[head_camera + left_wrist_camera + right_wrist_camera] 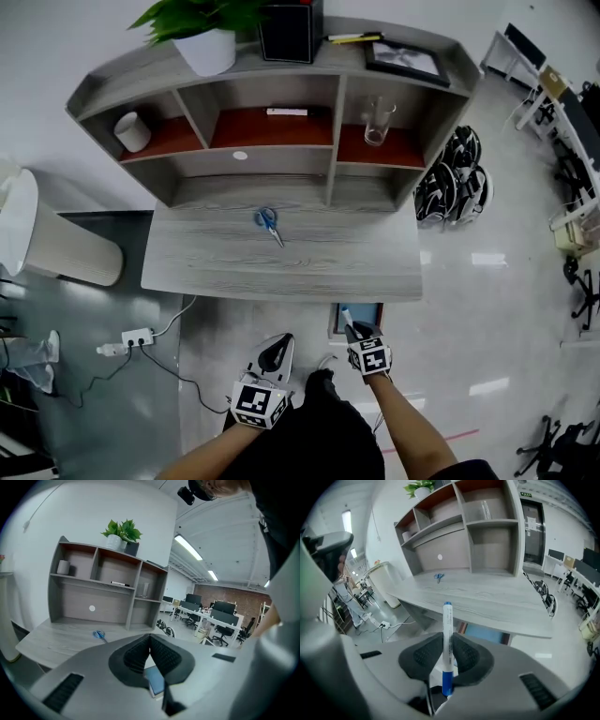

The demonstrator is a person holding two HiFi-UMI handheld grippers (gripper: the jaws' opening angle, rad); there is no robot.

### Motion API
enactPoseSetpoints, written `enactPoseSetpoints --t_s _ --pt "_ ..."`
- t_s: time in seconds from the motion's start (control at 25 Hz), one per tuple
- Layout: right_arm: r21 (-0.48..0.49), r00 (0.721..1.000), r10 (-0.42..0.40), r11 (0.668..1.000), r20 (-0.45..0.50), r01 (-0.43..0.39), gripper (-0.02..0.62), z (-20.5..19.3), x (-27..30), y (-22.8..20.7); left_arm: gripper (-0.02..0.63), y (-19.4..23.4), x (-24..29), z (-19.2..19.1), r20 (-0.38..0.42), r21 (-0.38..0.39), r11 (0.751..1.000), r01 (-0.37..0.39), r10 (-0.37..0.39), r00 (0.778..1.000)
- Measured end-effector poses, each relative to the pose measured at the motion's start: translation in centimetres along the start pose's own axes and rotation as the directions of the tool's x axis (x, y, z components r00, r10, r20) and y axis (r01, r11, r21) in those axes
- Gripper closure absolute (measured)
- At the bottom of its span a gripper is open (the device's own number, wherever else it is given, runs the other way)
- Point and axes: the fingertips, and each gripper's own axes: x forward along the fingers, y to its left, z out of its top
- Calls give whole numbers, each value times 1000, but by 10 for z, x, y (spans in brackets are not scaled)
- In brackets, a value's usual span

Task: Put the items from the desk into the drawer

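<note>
My right gripper (357, 331) (447, 641) is shut on a white marker (447, 625) with blue ends, which stands up between the pads. It hangs just off the front edge of the grey wooden desk (309, 262), over the open drawer (357, 318) whose blue inside (487, 633) shows under the desktop. My left gripper (277, 345) (150, 639) is beside it to the left, below the desk's edge, jaws shut and empty. Blue-handled scissors (269, 223) (99, 634) (438, 577) lie on the middle of the desk.
A hutch (272, 103) stands at the back of the desk with a plant pot (208, 49), a glass (377, 122), a cup (132, 131) and a picture frame (407, 60). A white bin (52, 244) is left; a power strip (131, 339) lies on the floor.
</note>
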Motion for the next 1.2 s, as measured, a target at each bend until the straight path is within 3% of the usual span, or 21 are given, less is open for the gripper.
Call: enactPoseSetpoints --t_s 0.64,0.84,1.04,1.2 --pt "194 989 75 980 -126 -49 515 -58 65 -24 592 -13 19 -27 -52 -33 994 -107 105 993" --pt "319 991 57 948 -123 -15 515 -59 90 -36 592 -1 10 -42 -65 -73 988 -136 132 989" --pt "341 991 49 940 -127 -2 515 -52 114 -38 592 13 1 -55 -93 -82 979 -184 177 980" --pt "366 991 64 931 -121 -16 515 -54 128 -39 592 21 -1 -57 -82 -133 973 -189 179 980"
